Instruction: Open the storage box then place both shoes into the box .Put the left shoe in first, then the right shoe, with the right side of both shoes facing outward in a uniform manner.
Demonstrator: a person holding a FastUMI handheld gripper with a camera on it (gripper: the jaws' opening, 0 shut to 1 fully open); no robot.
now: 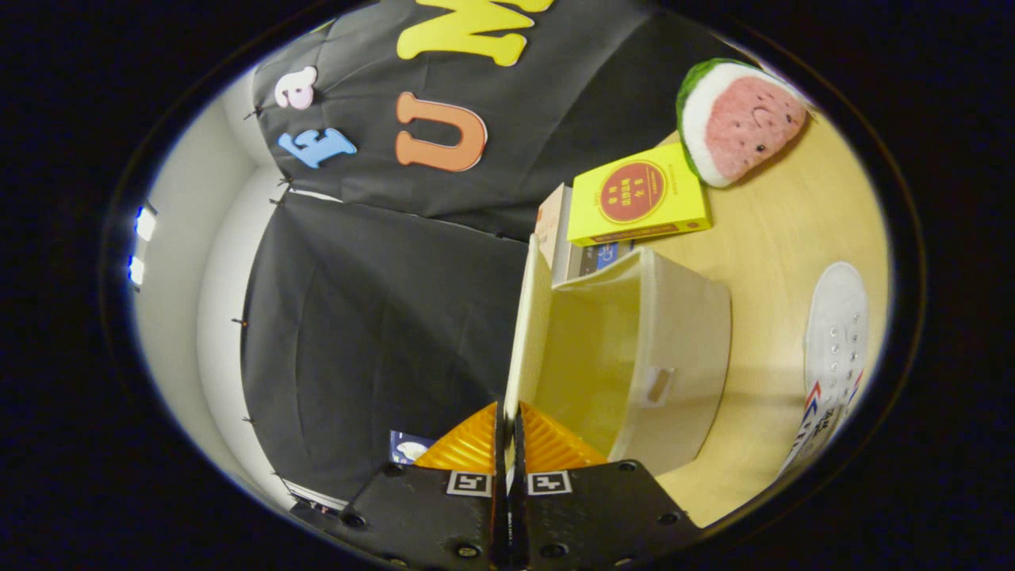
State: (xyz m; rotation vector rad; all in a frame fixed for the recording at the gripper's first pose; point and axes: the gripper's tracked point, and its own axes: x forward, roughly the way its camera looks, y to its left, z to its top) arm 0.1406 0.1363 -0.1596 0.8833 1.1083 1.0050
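fingers (507, 428) clamped on box lid (530, 333) edge, 12 o'clock. Lid's thin, floppy fabric imo; shoe (834, 349) at 3 o'clock, grab by heel.

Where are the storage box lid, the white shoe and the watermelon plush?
storage box lid (530, 333), gripper view, inner face.
white shoe (836, 333), gripper view, laced upper.
watermelon plush (745, 119), gripper view, pink face.

The fingers (507, 428) pinch the lid (530, 333) of the box (674, 349); beyond it books (638, 202), a plush (737, 119); a shoe (836, 349) beside.
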